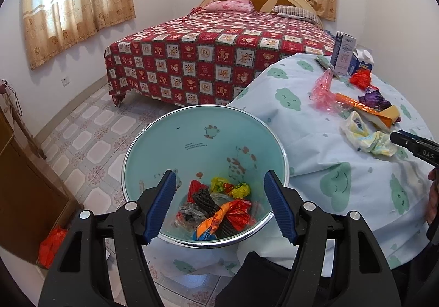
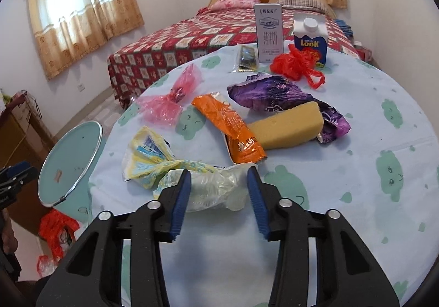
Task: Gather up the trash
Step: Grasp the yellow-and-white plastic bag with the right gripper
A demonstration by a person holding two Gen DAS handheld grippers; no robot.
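A light-blue trash bin (image 1: 192, 142) stands on the floor beside the table and holds several crumpled wrappers (image 1: 219, 205). My left gripper (image 1: 219, 197) is open above the bin's mouth, with nothing in it. My right gripper (image 2: 218, 189) is open at table level, its fingers on either side of a yellow-white crumpled plastic bag (image 2: 175, 172). It also shows in the left wrist view (image 1: 367, 137). Behind it lie an orange wrapper (image 2: 230, 128), a yellow sponge (image 2: 288, 126), a purple wrapper (image 2: 271, 93), a pink plastic bag (image 2: 170, 101) and a red plastic bag (image 2: 296, 63).
The round table (image 2: 356, 183) has a pale cloth with green clouds. A white milk carton (image 2: 268, 33), a blue carton (image 2: 311, 38) and a small dark packet (image 2: 247, 57) stand at its far side. A bed (image 1: 219, 54) lies behind. A cardboard box (image 1: 24, 197) with a red bag (image 1: 52, 246) sits at the left.
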